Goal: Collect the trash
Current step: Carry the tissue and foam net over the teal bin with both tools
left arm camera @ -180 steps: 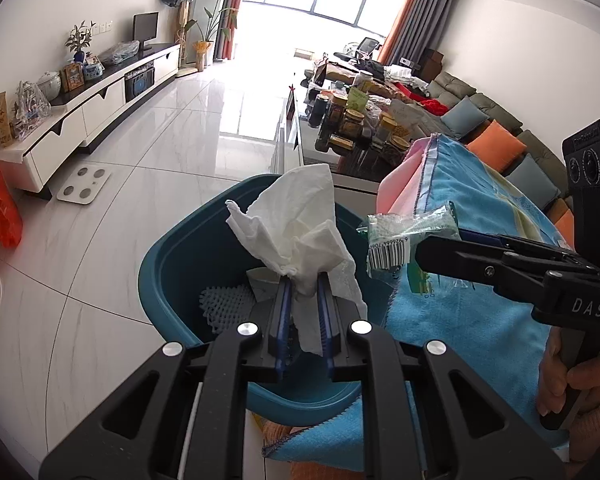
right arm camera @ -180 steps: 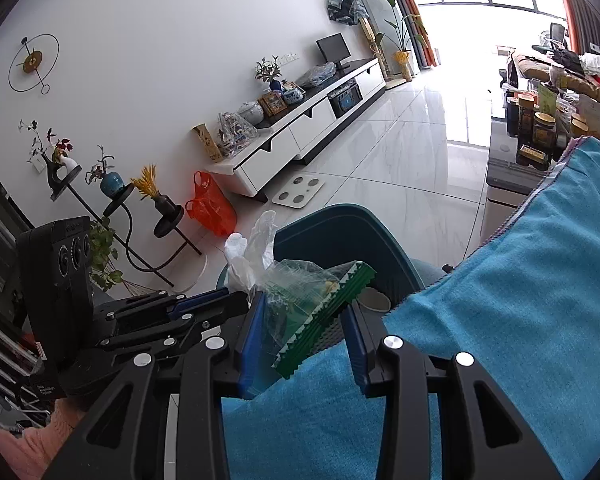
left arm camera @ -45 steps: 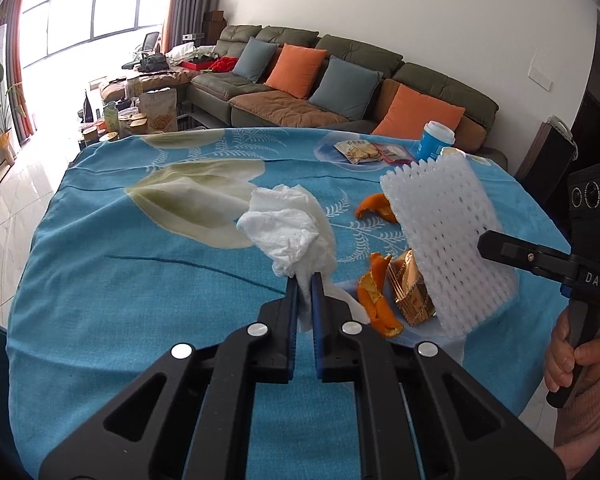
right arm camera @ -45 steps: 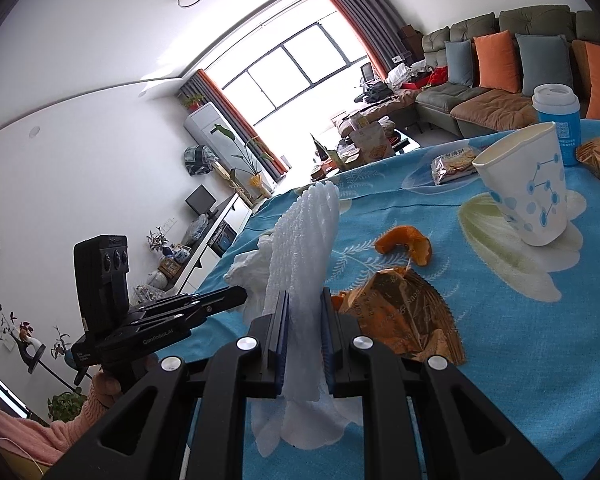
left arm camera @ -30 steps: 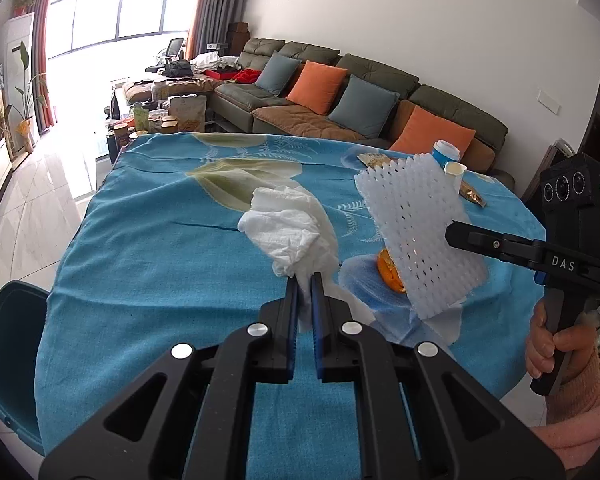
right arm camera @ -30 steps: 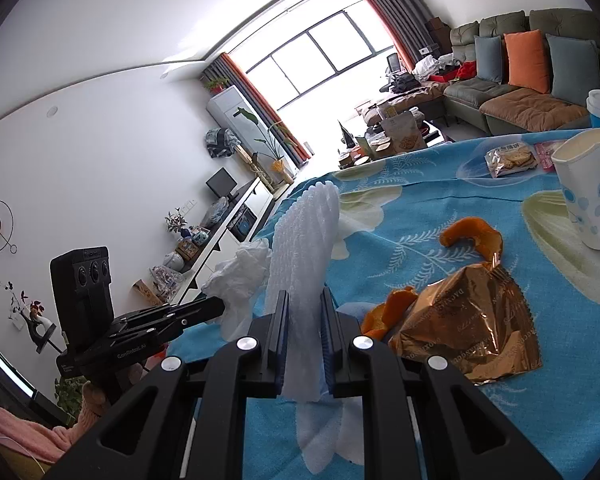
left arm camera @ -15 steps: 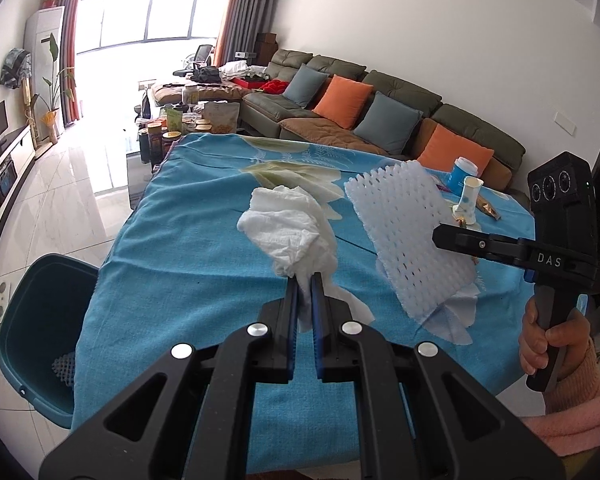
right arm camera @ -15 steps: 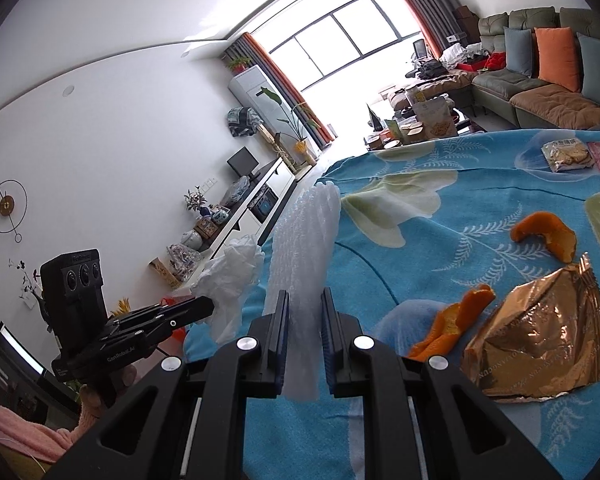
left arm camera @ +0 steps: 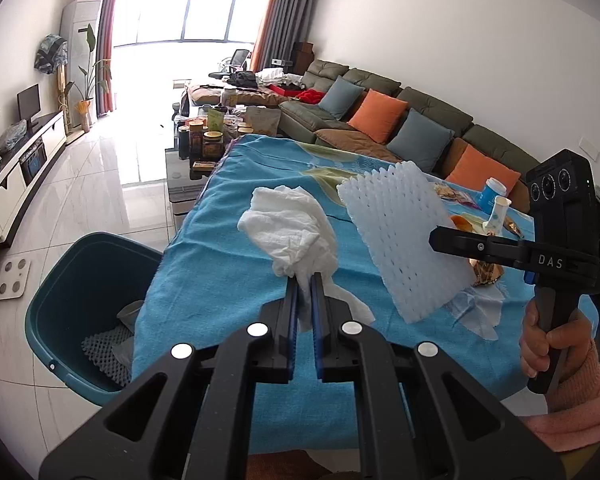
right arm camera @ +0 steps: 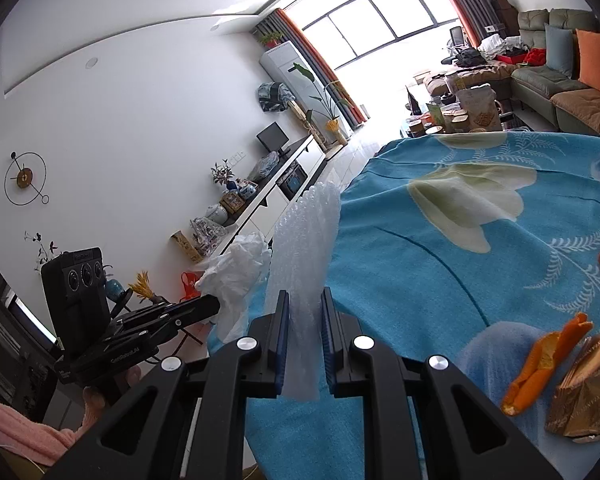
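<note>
Your left gripper (left arm camera: 305, 280) has its fingers pinching a crumpled white tissue (left arm camera: 290, 230), held up over the near edge of the surface (left arm camera: 228, 264) with the blue flowered cloth. Your right gripper (right arm camera: 305, 312) has its fingers clamped on a white foam fruit net (left arm camera: 404, 236), which sticks up from between them above the same cloth. The teal trash bin (left arm camera: 60, 280) sits on the floor just beside the surface's left edge, and it's got another foam net (left arm camera: 106, 346) and some paper in it. Farther along the surface there's orange peel (right arm camera: 540, 356) touching a gold wrapper (right arm camera: 588, 396), plus 2 cups (left arm camera: 496, 208) near the far right corner.
</note>
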Demonstrator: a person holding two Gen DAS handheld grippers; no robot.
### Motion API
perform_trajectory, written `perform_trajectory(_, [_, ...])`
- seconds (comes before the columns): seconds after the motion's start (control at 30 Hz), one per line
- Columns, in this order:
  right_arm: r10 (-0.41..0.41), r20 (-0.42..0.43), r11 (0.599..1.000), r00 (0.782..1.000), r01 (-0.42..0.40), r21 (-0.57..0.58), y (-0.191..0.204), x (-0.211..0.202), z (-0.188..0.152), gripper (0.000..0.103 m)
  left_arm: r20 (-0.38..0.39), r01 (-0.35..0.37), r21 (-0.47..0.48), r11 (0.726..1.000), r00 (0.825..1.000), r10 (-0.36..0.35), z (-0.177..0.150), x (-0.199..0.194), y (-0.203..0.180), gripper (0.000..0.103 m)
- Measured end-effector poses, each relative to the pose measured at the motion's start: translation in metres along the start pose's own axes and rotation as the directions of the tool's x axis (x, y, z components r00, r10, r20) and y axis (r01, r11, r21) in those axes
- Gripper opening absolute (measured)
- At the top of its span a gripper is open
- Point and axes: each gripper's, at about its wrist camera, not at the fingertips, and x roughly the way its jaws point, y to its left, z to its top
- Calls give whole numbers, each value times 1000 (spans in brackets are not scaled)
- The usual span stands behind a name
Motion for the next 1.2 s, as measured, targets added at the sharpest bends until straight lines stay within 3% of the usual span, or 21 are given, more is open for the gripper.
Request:
perform_trajectory(0.5, [64,-82,996,995,-69,-59,37,49,11,14,27,-94,-80,992,995,97,-5,-25,50,7])
perform_trajectory(1.2, [107,-184,985,977,-129,-112,75,109,25,14,26,-208,-187,960,976,216,-12,-47,114,7])
